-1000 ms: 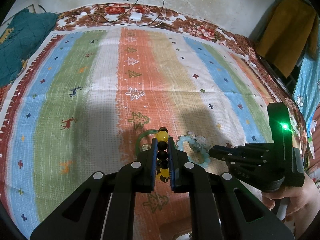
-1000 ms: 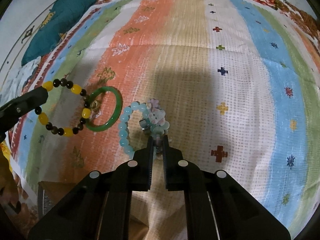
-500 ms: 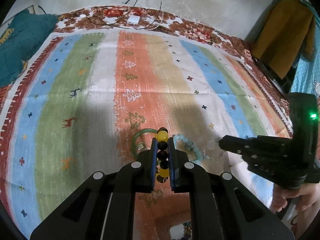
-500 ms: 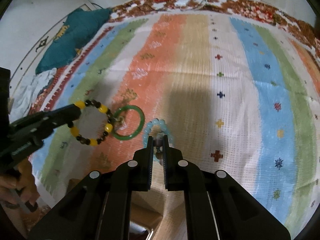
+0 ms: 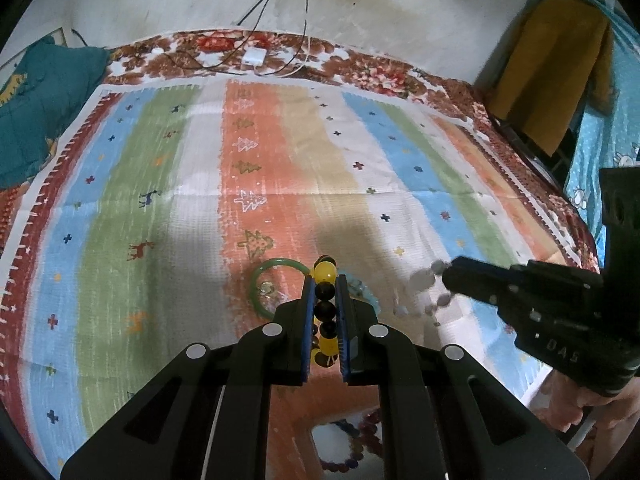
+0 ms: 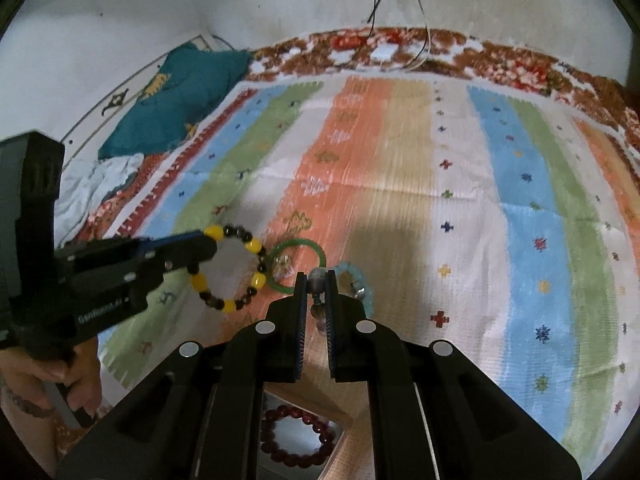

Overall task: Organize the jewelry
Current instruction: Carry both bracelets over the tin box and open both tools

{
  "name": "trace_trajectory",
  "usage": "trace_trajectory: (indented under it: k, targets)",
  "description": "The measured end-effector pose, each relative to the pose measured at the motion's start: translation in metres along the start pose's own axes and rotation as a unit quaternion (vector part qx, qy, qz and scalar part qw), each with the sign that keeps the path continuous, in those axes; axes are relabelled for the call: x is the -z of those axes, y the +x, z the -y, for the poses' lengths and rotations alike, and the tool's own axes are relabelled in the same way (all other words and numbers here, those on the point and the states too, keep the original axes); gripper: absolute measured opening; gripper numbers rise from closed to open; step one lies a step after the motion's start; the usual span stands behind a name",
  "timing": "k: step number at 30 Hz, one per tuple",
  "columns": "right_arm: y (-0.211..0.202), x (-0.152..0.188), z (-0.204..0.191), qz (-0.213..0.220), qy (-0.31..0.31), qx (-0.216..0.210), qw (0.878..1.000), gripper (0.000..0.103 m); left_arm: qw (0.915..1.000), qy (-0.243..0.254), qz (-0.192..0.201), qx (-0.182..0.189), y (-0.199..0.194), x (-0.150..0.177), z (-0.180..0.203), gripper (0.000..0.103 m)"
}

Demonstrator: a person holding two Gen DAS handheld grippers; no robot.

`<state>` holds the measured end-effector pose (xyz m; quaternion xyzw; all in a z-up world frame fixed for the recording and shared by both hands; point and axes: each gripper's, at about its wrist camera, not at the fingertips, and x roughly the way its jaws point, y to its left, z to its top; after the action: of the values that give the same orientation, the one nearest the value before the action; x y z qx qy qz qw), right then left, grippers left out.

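Observation:
My left gripper (image 5: 325, 280) is shut on a yellow-and-black bead bracelet (image 5: 325, 274), held above the striped cloth; the bracelet also shows in the right wrist view (image 6: 232, 268). My right gripper (image 6: 316, 278) is shut on a pale grey bead bracelet (image 6: 317, 276), lifted off the cloth; in the left wrist view its blurred beads (image 5: 424, 280) hang from the right gripper (image 5: 450, 276). A green bangle (image 6: 297, 265) and a light-blue bead bracelet (image 6: 356, 284) lie on the cloth just beyond both grippers.
A box (image 6: 340, 428) holding a dark red bead bracelet (image 6: 296, 432) sits under the grippers at the near edge. A teal cushion (image 6: 180, 96) lies far left. A white charger with cables (image 5: 254, 56) is at the far edge.
Both grippers have risen and pulled back with their bracelets. The right gripper lifted the pale bracelet off the cloth, away from the light-blue one.

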<state>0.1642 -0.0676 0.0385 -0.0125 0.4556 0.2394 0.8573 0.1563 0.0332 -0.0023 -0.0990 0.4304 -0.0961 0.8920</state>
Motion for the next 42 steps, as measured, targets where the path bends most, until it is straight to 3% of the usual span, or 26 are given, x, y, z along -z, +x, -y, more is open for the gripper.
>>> trace_trajectory:
  k: [27,42]
  targets:
    - [-0.059,0.037,-0.034,0.071,-0.065,0.041,0.995,0.009,0.9987,0.037,0.036,0.002,-0.053,0.033,0.035,0.009]
    - [-0.07,0.071,-0.045,0.055,-0.069,0.015,0.996,0.01,0.9987,0.045,0.023,0.01,-0.065,0.067,0.046,0.009]
